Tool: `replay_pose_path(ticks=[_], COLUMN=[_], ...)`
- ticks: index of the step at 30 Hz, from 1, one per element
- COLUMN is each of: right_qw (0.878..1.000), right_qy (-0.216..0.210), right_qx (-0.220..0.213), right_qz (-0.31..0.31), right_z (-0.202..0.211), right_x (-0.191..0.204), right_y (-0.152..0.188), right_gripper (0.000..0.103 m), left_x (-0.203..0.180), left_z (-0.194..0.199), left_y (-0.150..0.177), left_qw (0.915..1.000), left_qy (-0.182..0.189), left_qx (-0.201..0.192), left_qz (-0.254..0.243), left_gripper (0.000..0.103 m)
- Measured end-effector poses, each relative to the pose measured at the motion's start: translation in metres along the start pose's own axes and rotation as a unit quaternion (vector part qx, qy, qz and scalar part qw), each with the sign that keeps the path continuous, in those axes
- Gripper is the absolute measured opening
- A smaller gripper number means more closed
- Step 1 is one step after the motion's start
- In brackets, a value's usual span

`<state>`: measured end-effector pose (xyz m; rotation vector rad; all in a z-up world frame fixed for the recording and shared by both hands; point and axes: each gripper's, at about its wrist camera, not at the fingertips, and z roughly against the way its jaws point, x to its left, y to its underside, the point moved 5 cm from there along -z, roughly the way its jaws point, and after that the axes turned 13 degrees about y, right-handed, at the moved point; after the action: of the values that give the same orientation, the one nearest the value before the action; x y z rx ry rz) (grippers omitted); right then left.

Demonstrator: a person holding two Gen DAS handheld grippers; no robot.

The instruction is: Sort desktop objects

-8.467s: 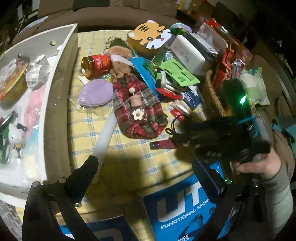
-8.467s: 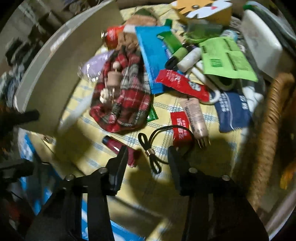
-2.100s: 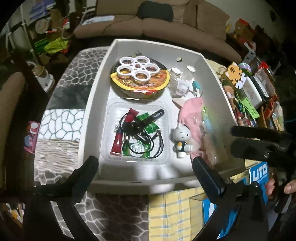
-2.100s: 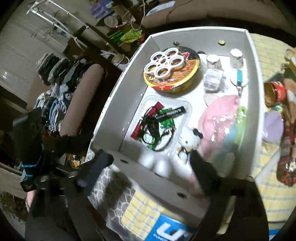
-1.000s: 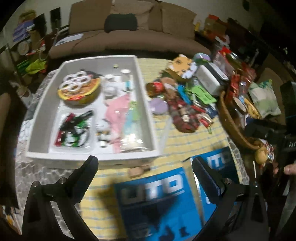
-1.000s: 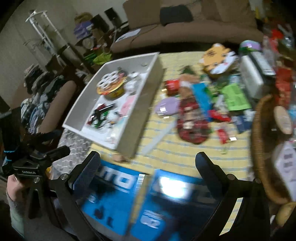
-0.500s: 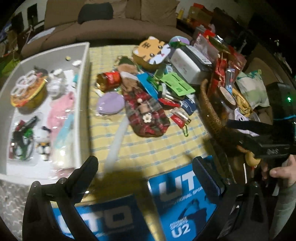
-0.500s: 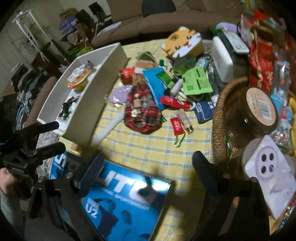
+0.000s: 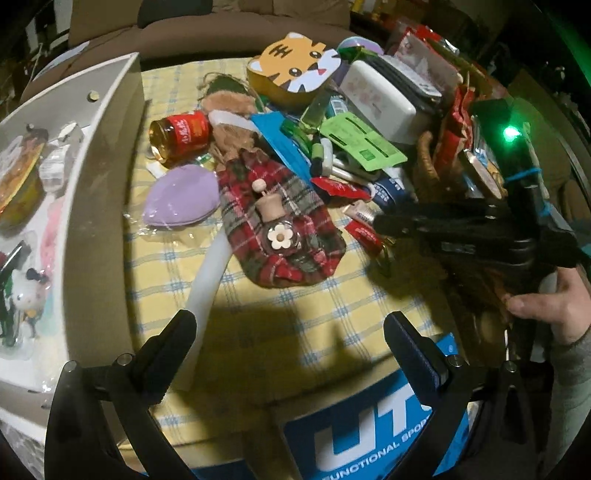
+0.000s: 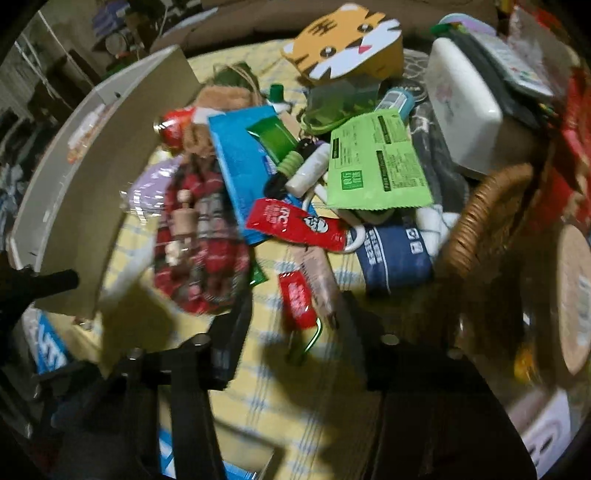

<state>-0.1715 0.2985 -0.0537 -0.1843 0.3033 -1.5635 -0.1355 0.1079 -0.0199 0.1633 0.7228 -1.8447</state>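
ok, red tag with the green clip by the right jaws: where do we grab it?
Grip the red tag across its narrow width at mid-body, from above. It lies flat, long axis toward the camera; the tube crowds its right edge, so the green clip is a thinner, riskier target.

Black jaws, silver screws, bare hand [image 9: 546,306], grey sleeve [image 9: 570,398].

room dim | brown sofa [image 9: 236,33] behind table | yellow checked tablecloth [image 9: 295,306] | clothes rack [image 10: 33,59] at left
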Motion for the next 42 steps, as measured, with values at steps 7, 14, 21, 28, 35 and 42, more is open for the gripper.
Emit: replay_pose_path(ticks=[7,14,21,28,35,42], right_qw=[0.998,0.999,0.996,0.995,0.997,0.996], right_qy=[0.057,0.026,-0.084,-0.084,-0.029,-0.005], right_qx=[0.010,-0.015,-0.040,-0.031,-0.012,0.002], right_qz=[0.039,0.025,0.013,0.051,0.073,0.088], right_z=[-0.027,-0.009,0.014,-0.006,-0.030,-0.036], right_x=[0.011,0.019,0.053,0.097,0.114,0.119], right_y=[-0.006,-0.004,-0.015,-0.033,-0.036,-0.033], right_gripper=[0.023,0.026,0.026,0.026,0.031,0.034], left_x=[-0.002,0.005,0.004,0.008,0.012,0.013], left_z=[-0.006,0.009,0.006,0.003,-0.001,-0.001], left_y=[0.001,0.000,0.015,0.024,0.026,0.025], left_qw=[0.9999,0.9997,0.9995,0.9991,0.9988,0.9986], left_qy=[-0.003,0.014,0.026,0.035,0.043,0.043], left_qx=[0.008,-0.017,-0.015,-0.020,-0.017,-0.016], left_qz=[-0.013,-0.007,-0.003,0.010,0.019,0.023], left_gripper=[0.103,0.103,0.103,0.103,0.103,0.103])
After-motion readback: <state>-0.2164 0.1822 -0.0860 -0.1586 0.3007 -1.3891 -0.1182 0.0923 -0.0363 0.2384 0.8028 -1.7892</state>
